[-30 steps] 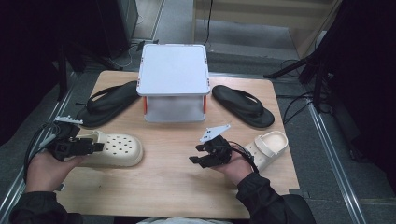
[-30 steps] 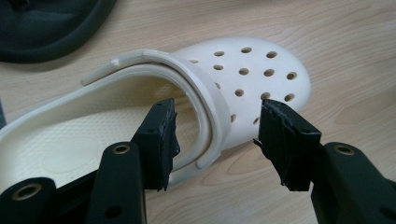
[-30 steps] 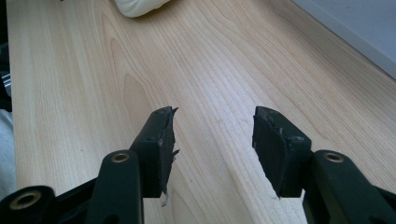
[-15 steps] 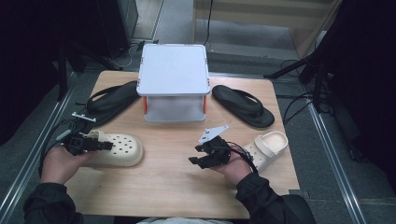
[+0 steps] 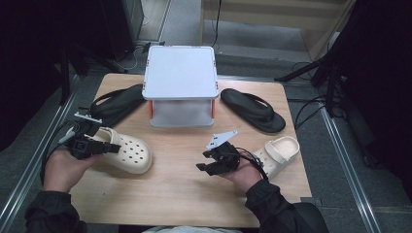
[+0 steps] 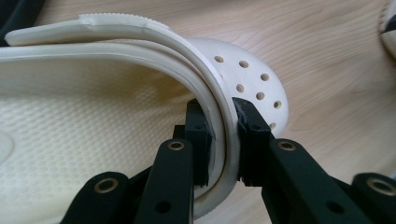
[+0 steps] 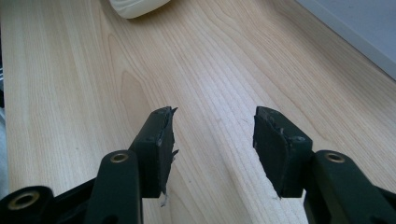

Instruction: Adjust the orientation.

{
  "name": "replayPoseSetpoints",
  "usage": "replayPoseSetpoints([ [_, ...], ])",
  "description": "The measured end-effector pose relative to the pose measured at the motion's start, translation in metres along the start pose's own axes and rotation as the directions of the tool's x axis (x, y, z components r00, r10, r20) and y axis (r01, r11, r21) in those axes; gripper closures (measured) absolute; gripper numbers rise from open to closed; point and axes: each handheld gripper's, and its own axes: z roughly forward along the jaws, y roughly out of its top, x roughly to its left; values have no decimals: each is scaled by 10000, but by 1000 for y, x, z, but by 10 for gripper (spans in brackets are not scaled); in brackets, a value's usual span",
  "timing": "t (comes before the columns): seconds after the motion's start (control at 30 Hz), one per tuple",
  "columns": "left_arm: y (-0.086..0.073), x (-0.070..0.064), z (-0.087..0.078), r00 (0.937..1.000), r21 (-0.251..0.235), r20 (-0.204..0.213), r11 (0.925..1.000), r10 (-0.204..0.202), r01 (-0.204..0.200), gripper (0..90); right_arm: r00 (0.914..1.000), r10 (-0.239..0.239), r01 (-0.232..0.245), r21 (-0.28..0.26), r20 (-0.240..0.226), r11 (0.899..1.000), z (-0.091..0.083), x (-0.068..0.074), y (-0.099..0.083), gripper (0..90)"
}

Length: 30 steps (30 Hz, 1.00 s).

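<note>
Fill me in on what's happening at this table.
A person works with a gripper in each hand. The left gripper has its fingers clamped on the rim of a cream clog. The right gripper hangs open over the bare wooden table, with the second clog beside that hand. Two black flip-flops flank a white box.

High view: counter [image 5: 170,194] evenly lit from overhead, moderately bright; surroundings left, right and far fall off to near black. White box lid [image 5: 180,73] is the brightest surface, mild washout, no hard glare. Shadows soft and short, under the box and beside the cream clog [image 5: 124,153]. Image slightly soft and grainy.

Left gripper view: clog strap sharp at the fingers [image 6: 198,128]; near black parts blurred. Insole in gentle shade, toe brighter.

Right gripper view: wood grain crisp at mid-distance, far corners soft. Faint sheen on the wood. Fingers [image 7: 161,140] dark, little surface detail.
</note>
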Motion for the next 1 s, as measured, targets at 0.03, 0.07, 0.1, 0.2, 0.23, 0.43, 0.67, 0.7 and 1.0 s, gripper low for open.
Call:
replayPoseSetpoints([
  [0.03,1,-4,-2,10000,-120,29,9999,26,-26,780,10000,-20,20,-27,-11,10000,0,0,0,482],
  [0.07,3,-6,-4,9999,-156,149,9999,67,-65,780,10000,-19,19,-92,-15,10000,-1,0,1,482],
  [0.1,3,-9,-5,9998,-268,187,9996,72,-67,780,10000,-19,19,-92,-15,10000,-1,0,1,482],
  [0.2,10,-19,-4,9988,-370,450,9992,183,-167,780,10000,10,-11,-203,-57,9998,-2,-1,1,482],
  [0.23,12,-22,-3,9985,-374,509,9991,198,-179,778,10000,11,-12,-256,-61,9997,-3,-1,1,482],
  [0.43,24,-42,7,9965,-360,752,9988,359,-333,777,10000,18,-18,-420,-5,9991,-7,0,1,482],
  [0.67,36,-69,28,9881,-156,1242,9958,912,-900,775,10000,13,-8,-606,73,9982,-12,3,0,480],
  [0.7,37,-75,35,9847,-54,1393,9945,1043,-1046,775,9999,28,-20,-638,129,9980,-13,3,-1,480],
  [1.0,39,-95,57,9746,105,1829,9910,1293,-1334,772,9996,219,-202,-911,178,9956,-20,4,-5,480],
])
